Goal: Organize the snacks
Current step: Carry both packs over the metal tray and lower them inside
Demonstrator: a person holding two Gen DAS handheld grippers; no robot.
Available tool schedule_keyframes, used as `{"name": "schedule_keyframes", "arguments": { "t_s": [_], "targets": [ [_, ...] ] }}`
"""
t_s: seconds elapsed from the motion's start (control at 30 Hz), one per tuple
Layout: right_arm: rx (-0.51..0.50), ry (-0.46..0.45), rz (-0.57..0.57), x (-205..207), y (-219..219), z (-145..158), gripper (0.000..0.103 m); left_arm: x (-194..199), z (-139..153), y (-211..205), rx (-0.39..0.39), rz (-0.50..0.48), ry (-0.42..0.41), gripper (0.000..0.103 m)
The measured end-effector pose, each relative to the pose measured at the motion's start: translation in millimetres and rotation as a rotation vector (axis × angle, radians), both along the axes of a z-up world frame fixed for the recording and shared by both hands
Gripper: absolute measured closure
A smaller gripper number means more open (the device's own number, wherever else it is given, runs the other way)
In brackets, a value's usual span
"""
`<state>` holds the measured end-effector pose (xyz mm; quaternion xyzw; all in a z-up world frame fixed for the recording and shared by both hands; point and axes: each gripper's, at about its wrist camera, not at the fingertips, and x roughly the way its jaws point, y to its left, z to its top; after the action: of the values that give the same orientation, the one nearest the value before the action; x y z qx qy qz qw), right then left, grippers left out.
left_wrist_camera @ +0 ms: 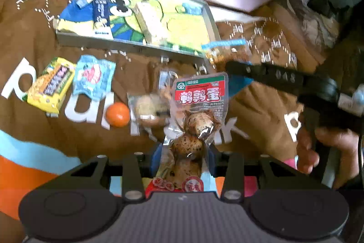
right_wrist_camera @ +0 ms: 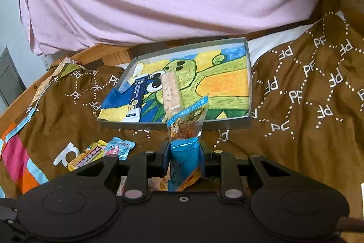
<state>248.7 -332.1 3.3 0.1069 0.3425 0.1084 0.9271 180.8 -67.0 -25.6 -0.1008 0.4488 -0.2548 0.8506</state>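
My left jaws (left_wrist_camera: 182, 157) are clamping a clear quail-egg packet (left_wrist_camera: 193, 126) upright. My right jaws (right_wrist_camera: 185, 158) are pinching a blue-topped snack pouch (right_wrist_camera: 184, 129) tight, just short of the grey tray (right_wrist_camera: 248, 83). In the tray a navy packet (right_wrist_camera: 136, 98) and a pale bar (right_wrist_camera: 171, 92) are lying on a cartoon drawing. Only the left view is showing the orange ball (left_wrist_camera: 117, 114), a clear bun packet (left_wrist_camera: 147, 109) and my right hand (left_wrist_camera: 327, 147). A yellow packet (left_wrist_camera: 52, 83) and a light-blue packet (left_wrist_camera: 94, 76) are lying on the brown cloth (right_wrist_camera: 295, 129) in both.
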Motion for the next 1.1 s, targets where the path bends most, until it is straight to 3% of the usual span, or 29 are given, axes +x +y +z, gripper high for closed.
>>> {"name": "schedule_keyframes", "arguments": {
  "t_s": [0.27,0.53,0.73,0.87,1.1],
  "targets": [
    [-0.036,-0.046,-0.066,2,-2,2,0.076,52,18,-5,-0.040,0.108,-0.051,0.059],
    [-0.103,-0.138,-0.102,28,4,2,0.076,114,26,-9,-0.013,0.223,-0.258,0.059],
    [-0.175,-0.177,-0.089,49,13,-3,0.076,156,15,-17,0.014,0.284,-0.338,0.058],
    [-0.161,-0.238,-0.080,67,18,-5,0.076,175,1,-22,0.007,0.306,-0.374,0.058],
    [-0.136,-0.250,-0.058,103,32,-22,0.076,192,-25,-24,0.009,0.318,-0.357,0.058]
  ]
}}
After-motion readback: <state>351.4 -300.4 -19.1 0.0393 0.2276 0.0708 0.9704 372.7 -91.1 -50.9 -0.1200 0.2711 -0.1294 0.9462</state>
